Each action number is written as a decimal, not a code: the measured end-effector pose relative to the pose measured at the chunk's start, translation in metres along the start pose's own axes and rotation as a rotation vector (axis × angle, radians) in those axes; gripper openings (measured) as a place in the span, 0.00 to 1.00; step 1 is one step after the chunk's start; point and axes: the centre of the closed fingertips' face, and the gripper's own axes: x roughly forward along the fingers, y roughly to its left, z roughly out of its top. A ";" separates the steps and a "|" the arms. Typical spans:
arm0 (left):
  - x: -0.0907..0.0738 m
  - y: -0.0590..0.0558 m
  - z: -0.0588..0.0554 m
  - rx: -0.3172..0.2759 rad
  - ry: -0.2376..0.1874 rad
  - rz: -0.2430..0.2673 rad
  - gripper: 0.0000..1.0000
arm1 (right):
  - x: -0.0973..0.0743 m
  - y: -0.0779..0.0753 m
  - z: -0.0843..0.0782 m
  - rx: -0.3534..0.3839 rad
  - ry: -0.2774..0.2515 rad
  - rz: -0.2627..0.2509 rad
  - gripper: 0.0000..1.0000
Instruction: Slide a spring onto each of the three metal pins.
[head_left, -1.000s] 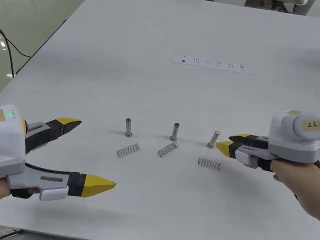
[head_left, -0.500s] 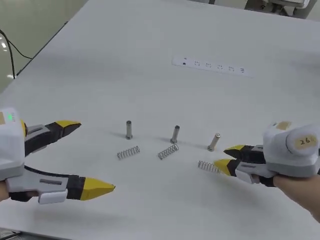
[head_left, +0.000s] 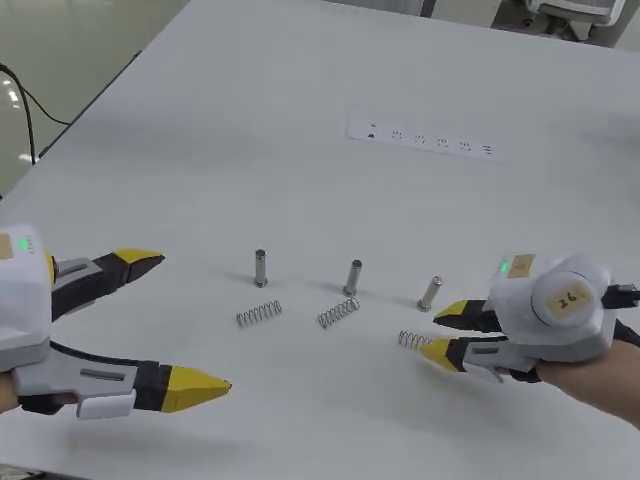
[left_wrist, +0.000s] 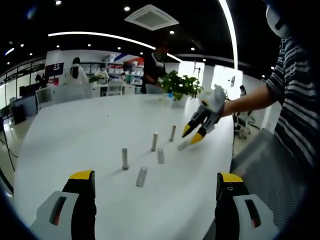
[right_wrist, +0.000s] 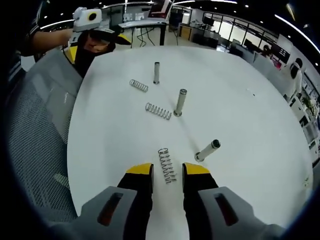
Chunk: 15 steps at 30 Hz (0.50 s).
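Three metal pins stand in a row on the white table: left pin (head_left: 260, 268), middle pin (head_left: 353, 277), and a leaning right pin (head_left: 430, 292). A spring lies in front of each: left spring (head_left: 258, 314), middle spring (head_left: 338, 313), right spring (head_left: 412, 340). My right gripper (head_left: 443, 330) is open, low at the right spring. In the right gripper view the near end of that spring (right_wrist: 167, 165) lies between its yellow tips, my right gripper (right_wrist: 167, 173) not closed on it. My left gripper (head_left: 175, 322) hangs wide open at the near left, apart from everything.
A white power strip (head_left: 428, 141) lies farther back on the table. The table's left edge (head_left: 95, 110) runs diagonally, with floor and a cable beyond. Bare table surface (head_left: 320, 420) lies between the grippers. A grey chair (right_wrist: 40, 125) stands off the table edge.
My right gripper has moved from beside the right pin toward me and down to the right spring, its tips now at either side of the spring's end. The left gripper stays put.
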 end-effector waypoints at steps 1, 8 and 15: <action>0.000 0.000 0.000 0.000 0.001 -0.001 0.98 | 0.002 0.002 -0.002 -0.010 0.011 0.011 0.21; 0.000 0.000 -0.001 -0.001 0.004 -0.002 0.98 | 0.008 0.001 -0.011 -0.045 0.052 0.021 0.19; -0.001 -0.001 -0.003 -0.003 0.007 -0.003 0.98 | 0.010 0.002 -0.011 -0.071 0.064 0.037 0.17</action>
